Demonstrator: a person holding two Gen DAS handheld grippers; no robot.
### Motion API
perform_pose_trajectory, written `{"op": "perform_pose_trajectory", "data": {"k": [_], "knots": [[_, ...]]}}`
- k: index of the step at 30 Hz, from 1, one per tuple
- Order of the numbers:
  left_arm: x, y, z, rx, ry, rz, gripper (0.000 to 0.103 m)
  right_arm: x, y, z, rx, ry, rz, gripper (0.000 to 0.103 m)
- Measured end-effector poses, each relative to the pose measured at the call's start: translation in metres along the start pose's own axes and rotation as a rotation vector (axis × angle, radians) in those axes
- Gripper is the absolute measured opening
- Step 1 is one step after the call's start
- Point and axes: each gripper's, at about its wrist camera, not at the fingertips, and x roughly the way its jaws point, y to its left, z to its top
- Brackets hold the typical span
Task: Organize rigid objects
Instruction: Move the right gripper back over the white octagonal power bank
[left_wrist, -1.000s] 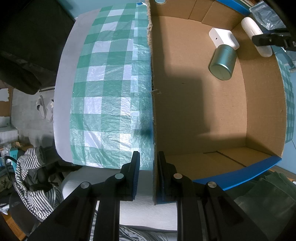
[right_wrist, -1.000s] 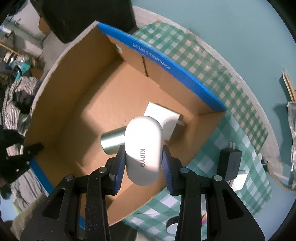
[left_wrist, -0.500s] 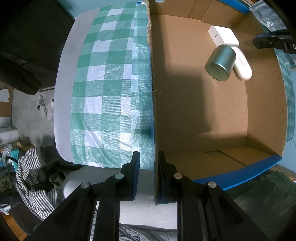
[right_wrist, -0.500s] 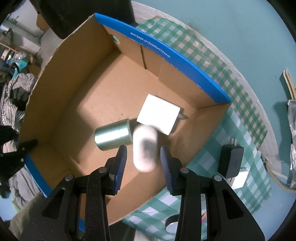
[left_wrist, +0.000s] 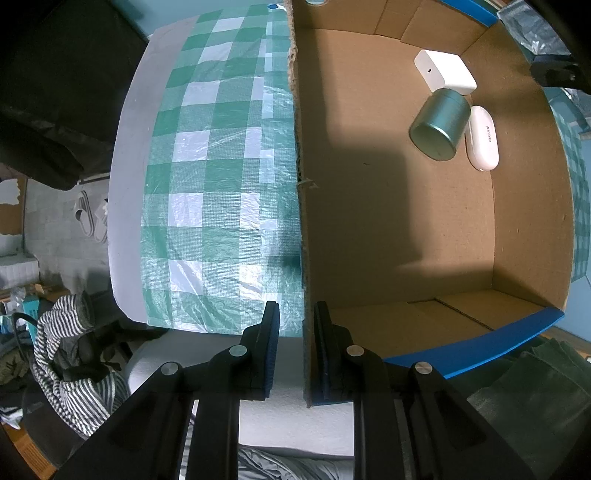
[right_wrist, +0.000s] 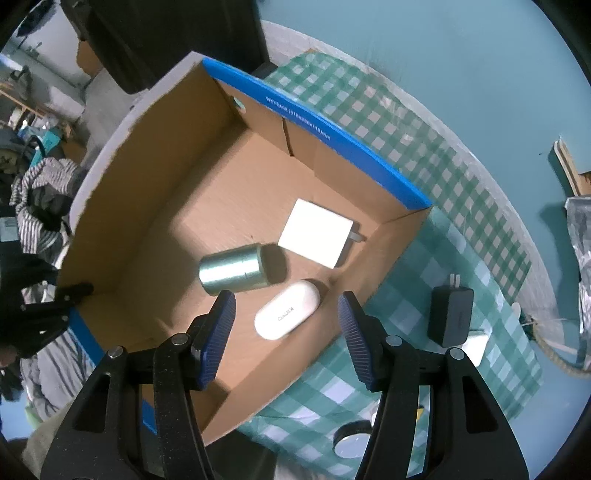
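The white KINYO case (right_wrist: 286, 315) is seen lying in the cardboard box (right_wrist: 155, 206) beside a green tin (right_wrist: 233, 269), below the right gripper (right_wrist: 286, 336), whose jaws have just been opened.

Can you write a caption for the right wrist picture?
Open right gripper above a cardboard box holding a white case, green tin and white charger.

Both wrist cameras look straight down into one cardboard box (left_wrist: 406, 221).

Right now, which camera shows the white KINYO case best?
The right wrist view: the white KINYO case lies whole and unobstructed on the cardboard box floor, below the open right gripper. The left wrist view shows it far off, beside the green tin.
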Motion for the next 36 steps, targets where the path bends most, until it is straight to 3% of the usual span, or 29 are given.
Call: {"op": "perform_pose_trajectory", "data": {"k": [16,24,26,36], "knots": [[-0.002,-0.004,0.002,0.006,-0.004,0.008,0.019,-0.046,-0.011,-0.026,0.031,-0.056,-0.047,0.058],[-0.005,-0.004,0.001,-0.003,-0.010,-0.006,0.019,-0.051,-0.048,-0.055,0.153,-0.053,-0.008,0.059],[-0.005,-0.003,0.001,-0.005,-0.011,-0.009,0.019,-0.050,-0.062,-0.064,0.199,-0.048,-0.004,0.064],[-0.005,-0.003,-0.001,0.003,-0.013,-0.007,0.019,-0.032,-0.118,-0.106,0.376,-0.003,-0.017,0.066]]}}
